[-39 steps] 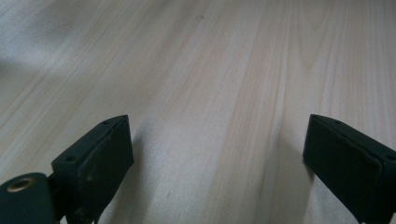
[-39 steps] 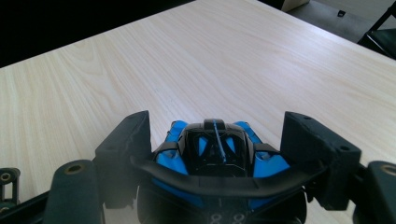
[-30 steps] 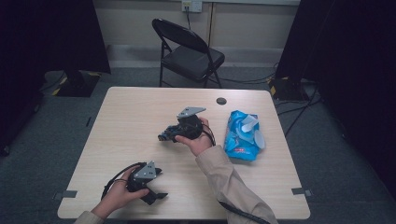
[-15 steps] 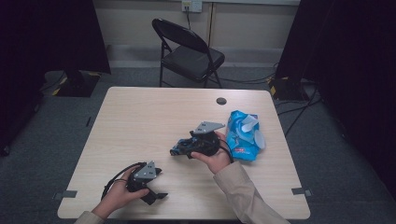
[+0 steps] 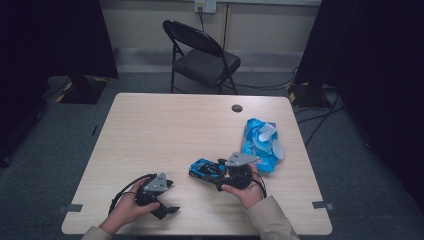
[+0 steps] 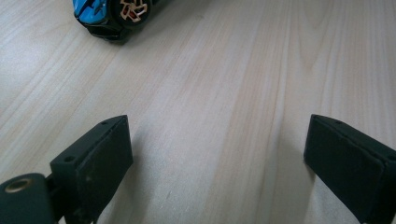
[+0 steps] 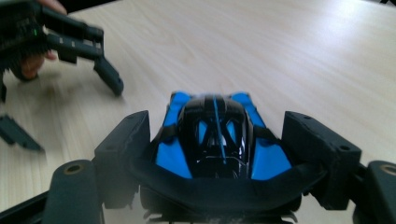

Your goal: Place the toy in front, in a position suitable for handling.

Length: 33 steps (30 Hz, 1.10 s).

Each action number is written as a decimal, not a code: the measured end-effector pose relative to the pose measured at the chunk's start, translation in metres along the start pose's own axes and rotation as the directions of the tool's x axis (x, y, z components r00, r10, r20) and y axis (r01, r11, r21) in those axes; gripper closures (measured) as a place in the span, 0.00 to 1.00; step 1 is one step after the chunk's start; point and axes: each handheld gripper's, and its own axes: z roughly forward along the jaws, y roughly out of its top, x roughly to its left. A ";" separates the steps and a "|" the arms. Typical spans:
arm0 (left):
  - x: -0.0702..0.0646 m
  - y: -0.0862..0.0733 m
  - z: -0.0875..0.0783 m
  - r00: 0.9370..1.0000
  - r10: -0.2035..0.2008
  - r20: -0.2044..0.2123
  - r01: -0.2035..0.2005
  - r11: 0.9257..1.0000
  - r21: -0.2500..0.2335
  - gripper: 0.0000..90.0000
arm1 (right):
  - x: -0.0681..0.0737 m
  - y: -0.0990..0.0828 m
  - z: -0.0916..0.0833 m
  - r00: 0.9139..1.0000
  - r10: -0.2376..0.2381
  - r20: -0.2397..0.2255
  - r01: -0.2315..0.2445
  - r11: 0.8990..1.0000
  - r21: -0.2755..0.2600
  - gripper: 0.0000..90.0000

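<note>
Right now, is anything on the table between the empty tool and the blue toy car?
Nothing visible. In the left gripper view, bare table runs from the left tool's open jaws to the blue toy car. The right tool has that car between its jaws.

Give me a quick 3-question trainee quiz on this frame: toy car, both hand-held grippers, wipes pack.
1. True or false: the blue toy car sits between the jaws of the right hand-held gripper.
2. What lies between the jaws of the left hand-held gripper?
A. the toy car
B. bare table top
C. the wipes pack
3. In the high view, on which side of the right hand-held gripper does the blue wipes pack lie?

Key
1. True: the car's rear fills the gap, a jaw at each flank.
2. B: the jaws stand wide apart over the bare table; the car lies farther off.
3. To its right, toward the table's far right edge.
</note>
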 end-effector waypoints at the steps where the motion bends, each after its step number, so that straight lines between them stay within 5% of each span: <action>1: 0.000 0.000 0.000 1.000 -0.001 0.000 0.001 1.000 0.000 0.07 | 0.000 -0.003 -0.001 1.000 0.000 0.001 0.000 1.000 0.004 0.27; 22: 0.000 0.000 0.000 1.000 -0.003 -0.001 0.003 1.000 0.002 0.07 | 0.001 -0.037 0.006 1.000 -0.019 0.012 0.017 0.985 0.174 0.27; 33: 0.000 0.000 0.000 1.000 -0.003 0.000 0.003 1.000 0.001 0.07 | 0.000 -0.039 0.004 0.999 0.006 0.035 -0.013 0.980 0.198 0.21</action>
